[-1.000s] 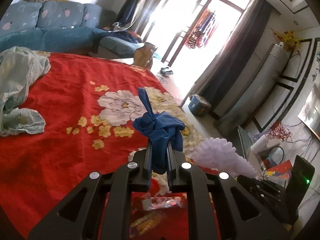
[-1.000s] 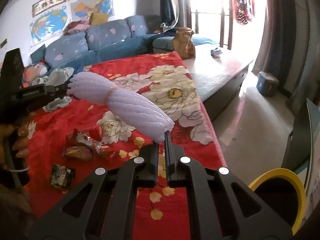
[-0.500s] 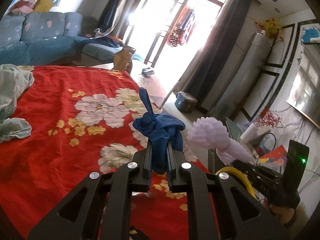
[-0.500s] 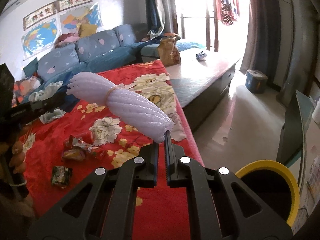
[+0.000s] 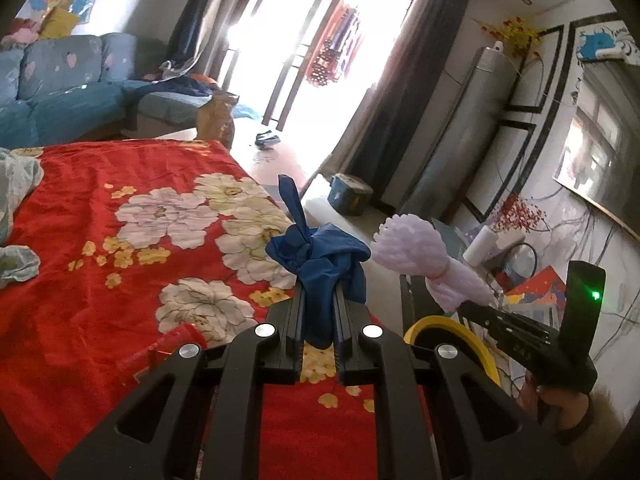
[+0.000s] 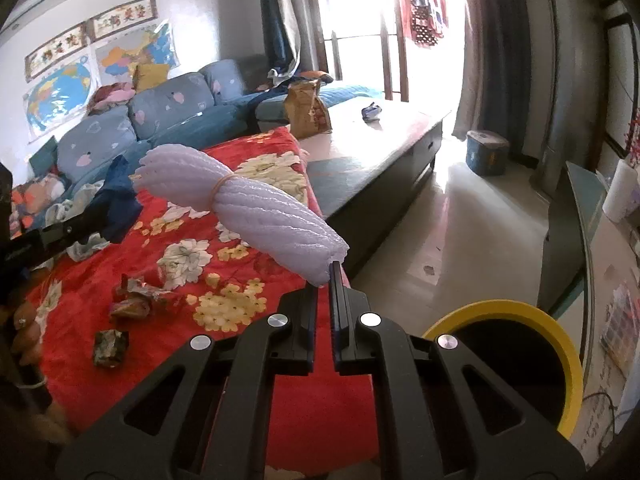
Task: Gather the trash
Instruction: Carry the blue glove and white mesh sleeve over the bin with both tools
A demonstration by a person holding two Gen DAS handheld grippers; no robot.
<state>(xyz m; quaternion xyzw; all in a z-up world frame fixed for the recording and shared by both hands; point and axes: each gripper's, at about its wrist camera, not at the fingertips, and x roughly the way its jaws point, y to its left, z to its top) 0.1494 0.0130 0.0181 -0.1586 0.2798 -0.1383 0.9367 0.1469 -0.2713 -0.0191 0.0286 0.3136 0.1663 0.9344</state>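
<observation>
My left gripper (image 5: 318,300) is shut on a crumpled blue glove (image 5: 320,256), held above the red flowered cloth (image 5: 100,280). My right gripper (image 6: 324,276) is shut on the tip of a pale lilac foam net roll (image 6: 248,208) bound with a rubber band. That foam net roll (image 5: 424,264) also shows in the left wrist view, over the yellow-rimmed black bin (image 5: 452,340). The bin (image 6: 516,364) stands on the floor just right of the cloth's edge. Several snack wrappers (image 6: 136,300) lie on the cloth.
A low dark table (image 6: 384,152) with a brown paper bag (image 6: 306,110) stands beyond the cloth. A blue sofa (image 6: 160,120) lines the far wall. A small blue tub (image 6: 486,152) sits on the floor by the curtains. Crumpled pale fabric (image 5: 16,184) lies at the cloth's left.
Both grippers have swung rightward with their loads, away from the cloth's middle. The yellow-rimmed bin has come further into both views.
</observation>
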